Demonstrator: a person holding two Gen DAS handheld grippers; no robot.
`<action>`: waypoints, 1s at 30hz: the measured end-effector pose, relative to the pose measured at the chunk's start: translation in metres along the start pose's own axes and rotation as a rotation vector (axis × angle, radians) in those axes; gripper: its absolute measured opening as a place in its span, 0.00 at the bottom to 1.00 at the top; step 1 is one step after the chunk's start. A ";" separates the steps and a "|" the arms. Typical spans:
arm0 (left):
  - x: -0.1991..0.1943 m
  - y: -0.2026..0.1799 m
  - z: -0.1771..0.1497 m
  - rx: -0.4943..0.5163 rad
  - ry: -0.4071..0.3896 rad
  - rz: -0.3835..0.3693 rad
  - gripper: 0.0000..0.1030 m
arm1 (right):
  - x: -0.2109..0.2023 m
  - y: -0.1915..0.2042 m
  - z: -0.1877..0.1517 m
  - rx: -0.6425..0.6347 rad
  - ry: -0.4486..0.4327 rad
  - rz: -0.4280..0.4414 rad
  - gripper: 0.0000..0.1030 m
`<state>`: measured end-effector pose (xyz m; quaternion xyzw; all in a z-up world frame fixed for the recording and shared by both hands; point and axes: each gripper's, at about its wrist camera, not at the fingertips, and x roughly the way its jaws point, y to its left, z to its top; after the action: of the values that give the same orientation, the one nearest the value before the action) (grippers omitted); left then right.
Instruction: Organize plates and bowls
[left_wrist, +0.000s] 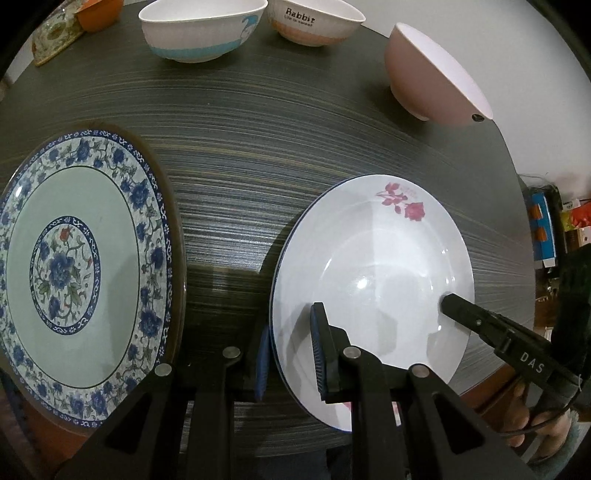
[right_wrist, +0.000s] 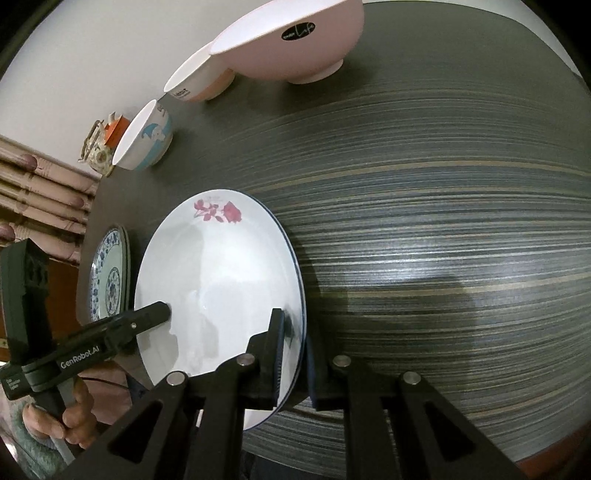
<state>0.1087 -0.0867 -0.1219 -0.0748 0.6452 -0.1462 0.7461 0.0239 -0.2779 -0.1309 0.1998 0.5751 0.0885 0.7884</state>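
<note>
The left gripper (left_wrist: 290, 354) pointed steeply down, its jaws closed on the near-left rim of the rose plate (left_wrist: 373, 258), one blue-padded finger (left_wrist: 318, 343) above the rim and the other beneath it. The right gripper (right_wrist: 295, 358) pointed steeply down as well, its jaws pinched on the opposite rim of the same plate, one finger on top and the other below the edge. Each gripper was carried by a bare hand wrapped around its handle, the right hand (left_wrist: 532, 413) seen from the left wrist camera and the left hand (right_wrist: 70, 413) from the right wrist camera, a pale fuzzy sleeve (right_wrist: 22, 443) at the left wrist.
</note>
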 end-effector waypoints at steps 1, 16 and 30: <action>-0.001 0.002 -0.001 -0.002 0.000 -0.002 0.16 | 0.000 -0.001 0.000 0.003 0.001 0.002 0.12; -0.024 0.042 -0.006 -0.036 -0.017 0.015 0.12 | -0.001 0.001 0.006 -0.016 -0.004 -0.006 0.10; -0.016 0.031 -0.003 -0.017 -0.034 0.028 0.11 | -0.002 0.003 0.004 -0.021 -0.016 -0.021 0.10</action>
<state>0.1074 -0.0517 -0.1169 -0.0746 0.6347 -0.1287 0.7583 0.0277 -0.2766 -0.1265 0.1861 0.5697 0.0849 0.7960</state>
